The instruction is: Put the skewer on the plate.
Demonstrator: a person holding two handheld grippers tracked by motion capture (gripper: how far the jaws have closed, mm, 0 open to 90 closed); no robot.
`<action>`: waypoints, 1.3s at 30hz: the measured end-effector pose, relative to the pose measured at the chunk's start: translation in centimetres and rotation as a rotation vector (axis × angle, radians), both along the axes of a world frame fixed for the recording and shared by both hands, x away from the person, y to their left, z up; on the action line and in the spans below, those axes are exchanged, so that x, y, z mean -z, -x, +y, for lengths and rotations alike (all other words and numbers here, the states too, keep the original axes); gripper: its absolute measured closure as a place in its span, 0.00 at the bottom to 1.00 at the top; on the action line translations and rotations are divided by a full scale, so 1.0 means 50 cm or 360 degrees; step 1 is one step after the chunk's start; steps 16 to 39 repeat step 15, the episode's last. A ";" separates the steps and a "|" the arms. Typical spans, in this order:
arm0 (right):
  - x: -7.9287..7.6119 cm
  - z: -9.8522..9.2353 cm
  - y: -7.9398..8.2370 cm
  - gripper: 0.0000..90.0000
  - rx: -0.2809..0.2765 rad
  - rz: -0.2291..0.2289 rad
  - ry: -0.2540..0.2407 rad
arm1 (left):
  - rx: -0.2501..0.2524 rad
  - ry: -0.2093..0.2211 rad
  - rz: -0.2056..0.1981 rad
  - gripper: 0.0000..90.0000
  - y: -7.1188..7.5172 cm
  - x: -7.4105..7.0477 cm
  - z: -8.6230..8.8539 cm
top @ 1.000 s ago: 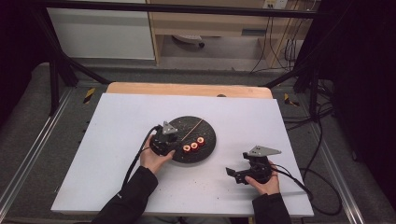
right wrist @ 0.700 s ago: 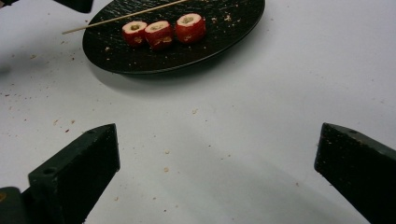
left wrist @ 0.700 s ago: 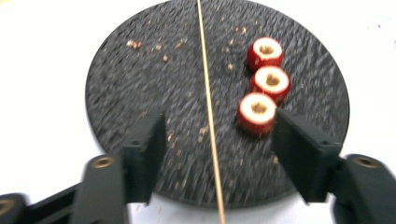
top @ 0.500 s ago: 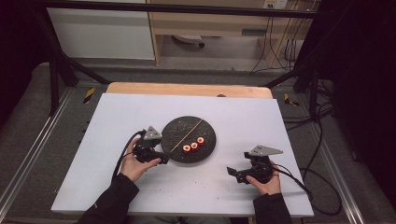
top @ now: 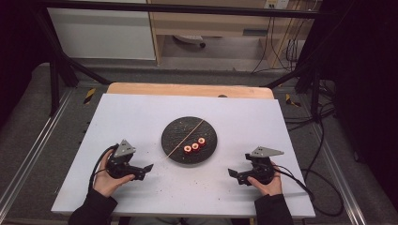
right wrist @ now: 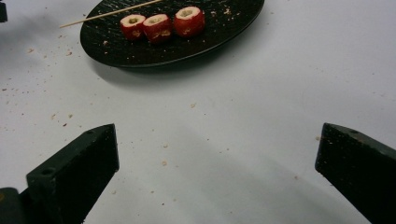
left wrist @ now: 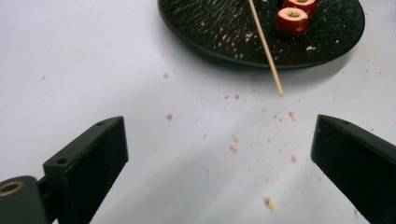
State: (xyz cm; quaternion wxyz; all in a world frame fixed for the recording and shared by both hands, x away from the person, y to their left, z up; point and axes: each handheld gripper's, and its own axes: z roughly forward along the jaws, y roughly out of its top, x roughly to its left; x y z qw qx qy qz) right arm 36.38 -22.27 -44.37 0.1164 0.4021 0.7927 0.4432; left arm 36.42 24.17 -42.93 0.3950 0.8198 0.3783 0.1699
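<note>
A round black plate (top: 178, 131) (left wrist: 219, 37) (right wrist: 107, 44) sits mid-table. Three red cored fruit pieces (top: 195, 146) (right wrist: 158, 24) lie in a row on it. A thin wooden skewer (top: 185, 137) (left wrist: 265, 46) (right wrist: 107, 14) rests across the plate, its tip past the rim. My left gripper (top: 146, 169) (left wrist: 219, 154) is at the lower left of the plate, apart from it. Its jaws have just been opening and now stand open with nothing between them. My right gripper (top: 233, 175) (right wrist: 217, 168) rests at the lower right of the plate, open and empty.
Crumbs are scattered over the white table top (top: 141, 112) near the plate. A wooden strip (top: 187, 90) runs along the far edge. Cables (top: 309, 183) trail off the right side. Black frame bars stand around the table.
My left gripper has drawn back from the plate toward the lower left of the table and its jaws have spread. The skewer now lies free on the plate. The right gripper has stayed put.
</note>
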 end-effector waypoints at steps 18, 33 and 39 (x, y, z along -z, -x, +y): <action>0.016 0.001 0.002 0.01 -0.0042 0.0034 0.0068 | -0.0012 -0.0006 -0.0014 0.04 0.021 0.036 0.035; 0.016 0.001 0.002 0.01 -0.0042 0.0034 0.0068 | -0.0012 -0.0006 -0.0014 0.04 0.021 0.036 0.035; 0.016 0.001 0.002 0.01 -0.0042 0.0034 0.0068 | -0.0012 -0.0006 -0.0014 0.04 0.021 0.036 0.035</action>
